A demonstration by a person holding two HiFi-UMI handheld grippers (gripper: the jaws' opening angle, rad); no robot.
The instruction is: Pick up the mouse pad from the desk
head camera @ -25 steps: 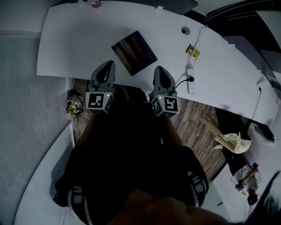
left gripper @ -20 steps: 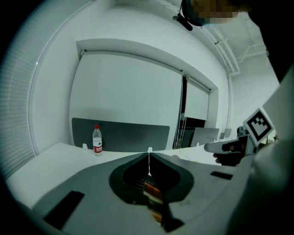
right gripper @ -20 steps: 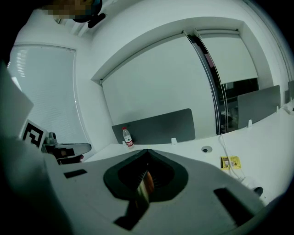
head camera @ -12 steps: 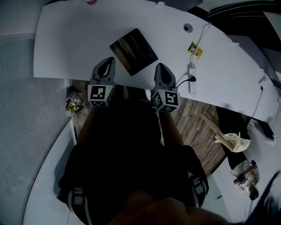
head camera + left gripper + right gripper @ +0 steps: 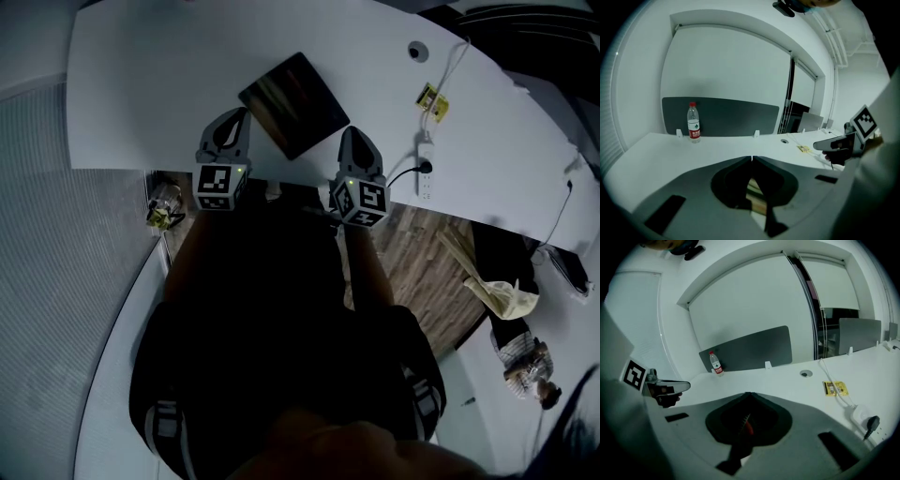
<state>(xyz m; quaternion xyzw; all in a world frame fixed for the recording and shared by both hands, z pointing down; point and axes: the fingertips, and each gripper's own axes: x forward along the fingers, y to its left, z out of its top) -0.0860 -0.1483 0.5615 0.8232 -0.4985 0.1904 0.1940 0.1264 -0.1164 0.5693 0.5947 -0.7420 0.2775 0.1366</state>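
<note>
Currently no step is complete: the mouse pad (image 5: pixel 293 103) lies flat on the desk (image 5: pixel 141 94) at 12 o'clock, left gripper (image 5: pixel 234 120) at its 8 o'clock, right gripper (image 5: pixel 356 141) at its 4 o'clock, each with jaws together on nothing; grip and lift remain.

Left hand-held gripper (image 5: pixel 752 158): jaws closed, tips touching, nothing clamped. A striped sliver of the mouse pad (image 5: pixel 757 199) shows through the opening behind the tips. White table (image 5: pixel 661 152) ahead. Water bottle (image 5: pixel 694 123), red cap, stands upright at the far edge against a grey divider panel (image 5: pixel 736 119). Right hand-held gripper (image 5: pixel 824 145) at the right edge, with its marker cube (image 5: pixel 864 121). Yellow tag (image 5: pixel 803 148) lies nearby.
</note>
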